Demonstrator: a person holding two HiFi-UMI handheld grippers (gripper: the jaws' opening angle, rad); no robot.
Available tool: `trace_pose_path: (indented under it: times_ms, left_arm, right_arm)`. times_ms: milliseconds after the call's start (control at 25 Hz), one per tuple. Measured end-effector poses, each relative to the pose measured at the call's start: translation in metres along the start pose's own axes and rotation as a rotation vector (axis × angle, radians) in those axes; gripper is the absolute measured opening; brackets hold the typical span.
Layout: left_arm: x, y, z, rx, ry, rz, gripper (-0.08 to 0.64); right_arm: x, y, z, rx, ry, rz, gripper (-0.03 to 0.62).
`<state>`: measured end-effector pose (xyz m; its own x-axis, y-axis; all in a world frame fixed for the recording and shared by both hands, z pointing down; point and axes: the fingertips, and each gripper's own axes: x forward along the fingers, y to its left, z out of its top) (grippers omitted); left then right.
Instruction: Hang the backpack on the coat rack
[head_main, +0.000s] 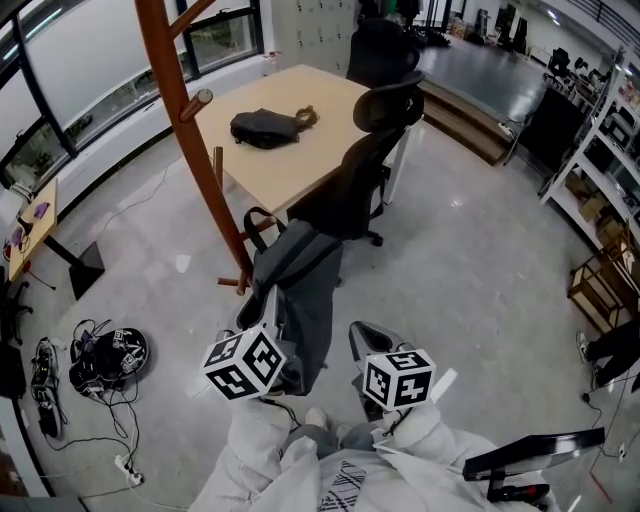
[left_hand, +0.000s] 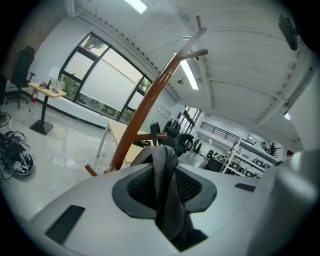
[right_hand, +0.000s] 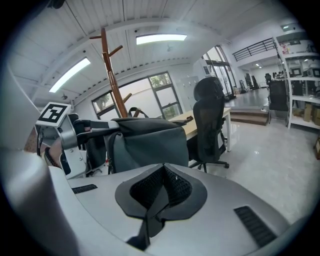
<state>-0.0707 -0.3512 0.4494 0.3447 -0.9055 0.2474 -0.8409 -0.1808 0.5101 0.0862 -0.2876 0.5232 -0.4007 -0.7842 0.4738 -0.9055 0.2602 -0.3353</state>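
The grey backpack (head_main: 300, 285) hangs off the floor between my two grippers, just right of the coat rack's foot. In the left gripper view my left gripper (left_hand: 167, 172) is shut on a wide grey backpack strap (left_hand: 165, 200) that runs up between its pads. My right gripper (right_hand: 157, 197) is shut on a thin black strap (right_hand: 149, 217); the backpack body (right_hand: 150, 142) hangs just ahead of it. The brown wooden coat rack (head_main: 185, 130) rises at the left, and its upper pegs (left_hand: 197, 50) stand high above the left gripper.
A black office chair (head_main: 365, 150) stands right behind the backpack, at a wooden table (head_main: 300, 150) with a dark bag (head_main: 265, 128) on it. Cables and gear (head_main: 105, 355) lie on the floor at the left. Shelves (head_main: 600, 180) line the right side.
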Motion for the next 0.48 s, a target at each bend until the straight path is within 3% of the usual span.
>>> trace_pose_path:
  times_ms: [480]
  left_arm:
    - [0.004,0.012,-0.004,-0.037,-0.002,0.032,0.094]
  right_arm:
    - [0.004,-0.003,-0.003,-0.013,0.025,-0.009,0.012]
